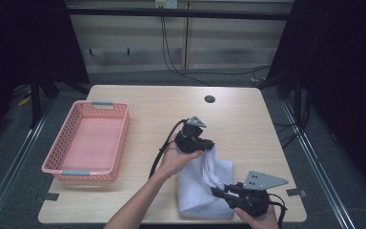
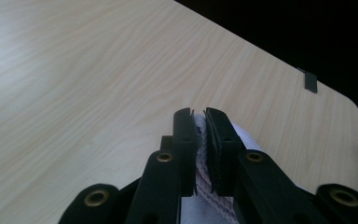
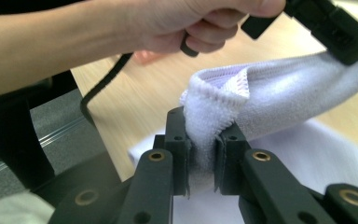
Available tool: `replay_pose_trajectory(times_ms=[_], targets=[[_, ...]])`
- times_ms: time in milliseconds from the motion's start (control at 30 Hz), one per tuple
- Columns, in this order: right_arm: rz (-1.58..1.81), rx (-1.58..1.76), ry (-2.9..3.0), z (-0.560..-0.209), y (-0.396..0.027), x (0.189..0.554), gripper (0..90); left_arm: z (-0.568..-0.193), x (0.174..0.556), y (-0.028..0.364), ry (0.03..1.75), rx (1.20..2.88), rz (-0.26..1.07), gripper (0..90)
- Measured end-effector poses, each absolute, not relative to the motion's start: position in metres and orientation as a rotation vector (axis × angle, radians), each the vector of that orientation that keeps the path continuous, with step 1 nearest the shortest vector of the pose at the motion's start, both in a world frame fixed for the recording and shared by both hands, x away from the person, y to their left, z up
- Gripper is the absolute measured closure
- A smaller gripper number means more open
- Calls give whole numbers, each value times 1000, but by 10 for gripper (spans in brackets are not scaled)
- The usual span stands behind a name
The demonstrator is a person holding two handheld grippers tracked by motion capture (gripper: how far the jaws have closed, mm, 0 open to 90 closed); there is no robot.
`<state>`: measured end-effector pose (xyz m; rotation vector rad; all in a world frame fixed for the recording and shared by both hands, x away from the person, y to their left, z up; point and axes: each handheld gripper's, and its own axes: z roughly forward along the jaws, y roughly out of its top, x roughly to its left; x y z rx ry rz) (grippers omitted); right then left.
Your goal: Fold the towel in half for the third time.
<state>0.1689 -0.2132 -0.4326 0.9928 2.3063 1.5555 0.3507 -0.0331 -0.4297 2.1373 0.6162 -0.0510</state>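
folding a white towel [image 1: 205, 188] on the wooden table [image 1: 147, 109], near the front right corner, with one edge lifted between the two tools. left gripper [image 1: 208, 144] clenching the far end of the lifted edge; in the left gripper view, jaws pressing tight on the cloth [image 2: 202, 140] with its stitched hem showing between them. right gripper [image 1: 216, 192] grasping the near end of the same edge; in the right gripper view, a thick bunch of the hem [image 3: 209, 126] squeezed between the pads.

probably carrying the lifted edge over the rest of the towel to make the next fold. doing it well, in my judgement: keeping both grips firm, holding the two ends at the same height so that the edge is staying straight, moving both hands together in the same direction, lowering the edge flat and lined up with the opposite edge before letting go. pulling too hard on one end is risking a crooked fold or dragging the whole towel toward the table border.

counting the things: one towel, two grippers, one pink basket [image 1: 119, 143] standing well apart at the left side with nothing inside, one table, one dark round hole [image 1: 209, 99] in the table top.
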Motion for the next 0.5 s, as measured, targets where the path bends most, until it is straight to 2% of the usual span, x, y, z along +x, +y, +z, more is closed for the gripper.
replay_pose_trajectory(times_ms=[133, 200, 300, 333, 433, 500], targets=[[1480, 1062, 2346, -449, -233, 163, 738, -455, 347, -57, 622, 2156, -104, 800], [1440, 1097, 2357, -455, -242, 158, 660, -461, 348, -60, 621, 2150, -122, 717], [1402, 1148, 2371, -458, -255, 152, 484, -456, 348, -52, 635, 2094, -118, 531], [1398, 1161, 2366, -457, -258, 151, 426, -452, 347, -47, 631, 2066, -112, 518], [1416, 1167, 2289, -447, -269, 159, 368, -438, 346, -27, 640, 2051, -61, 487], [1396, 1179, 2258, -444, -271, 174, 378, -433, 340, -14, 638, 2069, -27, 522]])
